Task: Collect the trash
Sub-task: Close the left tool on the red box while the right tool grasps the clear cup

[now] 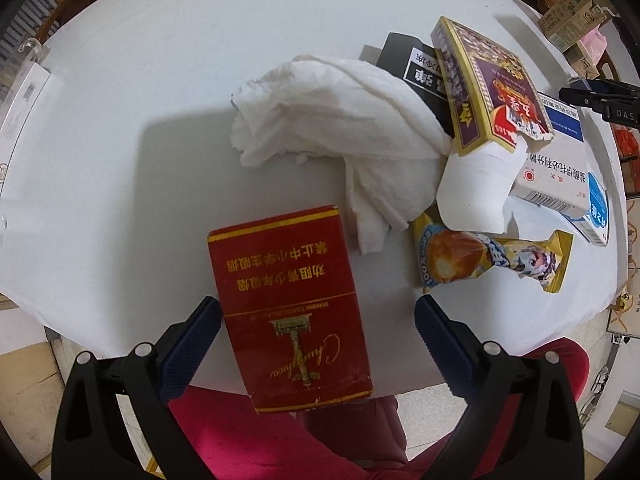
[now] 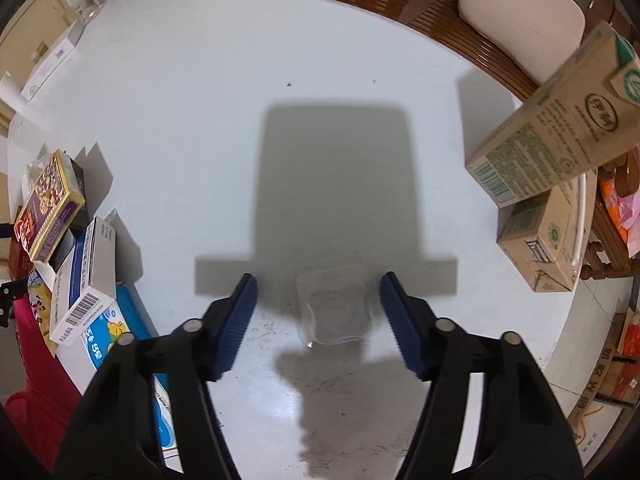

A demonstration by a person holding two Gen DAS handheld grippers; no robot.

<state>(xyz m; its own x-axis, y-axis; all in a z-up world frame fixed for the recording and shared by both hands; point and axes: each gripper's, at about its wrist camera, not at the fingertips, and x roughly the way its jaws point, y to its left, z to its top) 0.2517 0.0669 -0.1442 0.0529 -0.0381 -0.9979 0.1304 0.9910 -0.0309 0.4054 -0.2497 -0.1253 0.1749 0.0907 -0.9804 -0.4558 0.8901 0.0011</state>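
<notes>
In the left wrist view my left gripper (image 1: 318,316) is open around a red cigarette pack (image 1: 290,304) that lies between the fingers at the table's near edge; the pads do not touch it. Beyond it lie a crumpled white tissue (image 1: 336,120), a yellow snack wrapper (image 1: 492,258), a purple and gold box (image 1: 488,88) and a white medicine box (image 1: 556,168). In the right wrist view my right gripper (image 2: 318,304) is open over a clear plastic cup (image 2: 334,308) lying on the table between the fingers.
The white round table (image 2: 200,120) carries two brown milk cartons (image 2: 560,136) at the right and a heap of boxes (image 2: 84,276) at the left. A black box (image 1: 416,68) lies behind the tissue. Wooden chairs and a cushion (image 2: 520,12) stand beyond the far edge.
</notes>
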